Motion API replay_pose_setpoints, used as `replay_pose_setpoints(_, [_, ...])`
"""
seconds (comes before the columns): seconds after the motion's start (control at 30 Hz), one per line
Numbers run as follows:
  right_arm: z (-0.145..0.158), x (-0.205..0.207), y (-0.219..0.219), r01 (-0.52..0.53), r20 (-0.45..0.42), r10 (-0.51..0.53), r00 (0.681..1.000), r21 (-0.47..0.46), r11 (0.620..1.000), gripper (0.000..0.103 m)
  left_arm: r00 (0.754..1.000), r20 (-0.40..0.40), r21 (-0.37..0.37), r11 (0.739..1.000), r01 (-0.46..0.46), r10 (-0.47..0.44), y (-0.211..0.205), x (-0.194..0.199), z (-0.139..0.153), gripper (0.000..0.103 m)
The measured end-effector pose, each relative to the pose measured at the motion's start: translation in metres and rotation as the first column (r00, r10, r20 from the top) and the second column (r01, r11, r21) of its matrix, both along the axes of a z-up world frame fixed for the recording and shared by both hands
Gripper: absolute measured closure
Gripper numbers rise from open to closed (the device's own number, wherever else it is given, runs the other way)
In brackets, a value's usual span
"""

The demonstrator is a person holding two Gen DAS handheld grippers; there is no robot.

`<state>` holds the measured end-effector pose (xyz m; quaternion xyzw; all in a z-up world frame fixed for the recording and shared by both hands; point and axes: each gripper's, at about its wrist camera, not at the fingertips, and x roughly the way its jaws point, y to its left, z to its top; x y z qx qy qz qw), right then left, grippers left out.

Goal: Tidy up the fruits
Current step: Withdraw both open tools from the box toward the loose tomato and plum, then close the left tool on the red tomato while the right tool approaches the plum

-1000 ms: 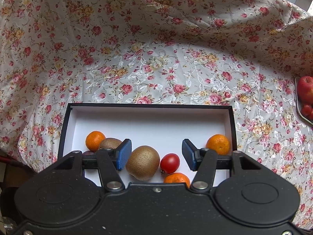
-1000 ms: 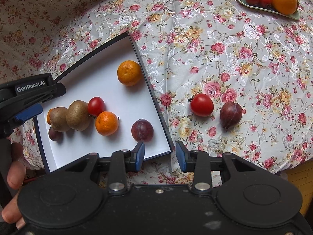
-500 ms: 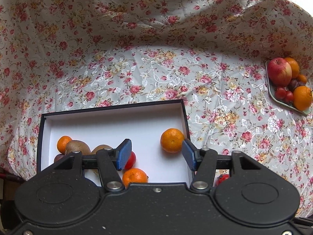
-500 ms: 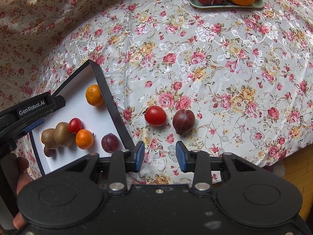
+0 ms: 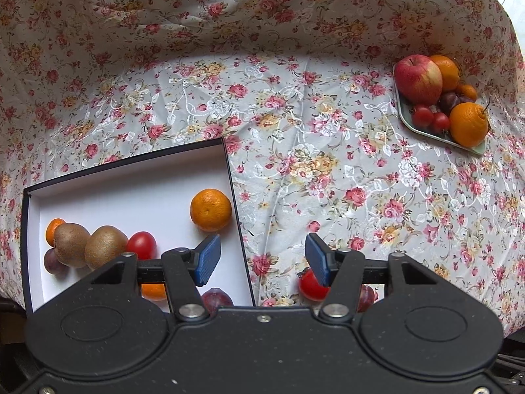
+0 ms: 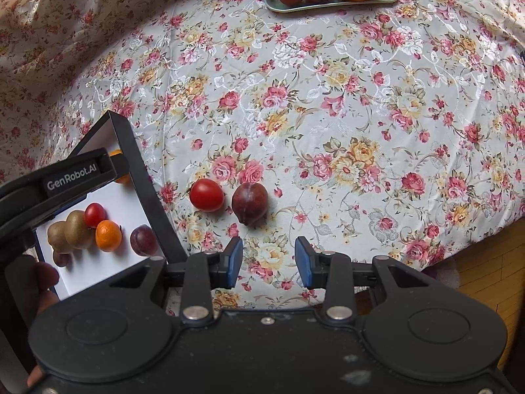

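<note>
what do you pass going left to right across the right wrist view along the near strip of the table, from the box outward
kiwis → small orange → plum in the box → black box wall → loose tomato → loose plum → bare floral tablecloth

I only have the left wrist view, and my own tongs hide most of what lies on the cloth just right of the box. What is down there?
Observer: A red tomato and a dark plum lie side by side on the cloth, the tomato nearer the box.
Operator: Where are the right tongs?
Observer: The right tongs are open and empty, above the cloth just short of those two fruits.
Operator: And what is hidden low in the box?
Observer: A mandarin and a second plum lie there, the plum closer to the box's near wall.
</note>
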<state>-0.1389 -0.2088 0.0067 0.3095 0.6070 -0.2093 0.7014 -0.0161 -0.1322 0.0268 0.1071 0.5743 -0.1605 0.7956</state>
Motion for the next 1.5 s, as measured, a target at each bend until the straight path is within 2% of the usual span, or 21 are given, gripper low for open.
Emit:
replay_pose_setpoints(0.33, [0.004,-0.009,-0.005,0.006,-0.001,-0.006,1.0,-0.006,1.0,0.064,0.999,-0.04,-0.013,1.0,0.013,-0.014,-0.014,-0.005,-0.005,0.042])
replay_pose_setpoints(0.63, [0.001,-0.014,-0.011,0.024,-0.011,-0.024,1.0,0.002,1.0,0.064,0.997,-0.065,0.023,0.999,0.046,-0.044,-0.021,-0.014,-0.022,0.042])
replay_pose_setpoints(0.8, [0.001,-0.012,-0.01,0.013,-0.003,-0.013,1.0,0.026,1.0,0.065,0.993,-0.109,-0.002,0.999,0.039,-0.039,-0.024,-0.013,-0.028,0.042])
replay_pose_setpoints(1.33, [-0.001,-0.013,-0.013,0.017,0.0,-0.017,1.0,0.049,0.999,0.065,0.992,-0.118,0.038,0.998,0.057,-0.053,-0.041,-0.02,-0.047,0.043])
replay_pose_setpoints(1.5, [-0.001,-0.014,-0.014,0.021,0.003,-0.021,1.0,0.057,0.998,0.065,0.99,-0.139,0.058,0.998,0.029,-0.021,-0.042,-0.021,-0.059,0.05])
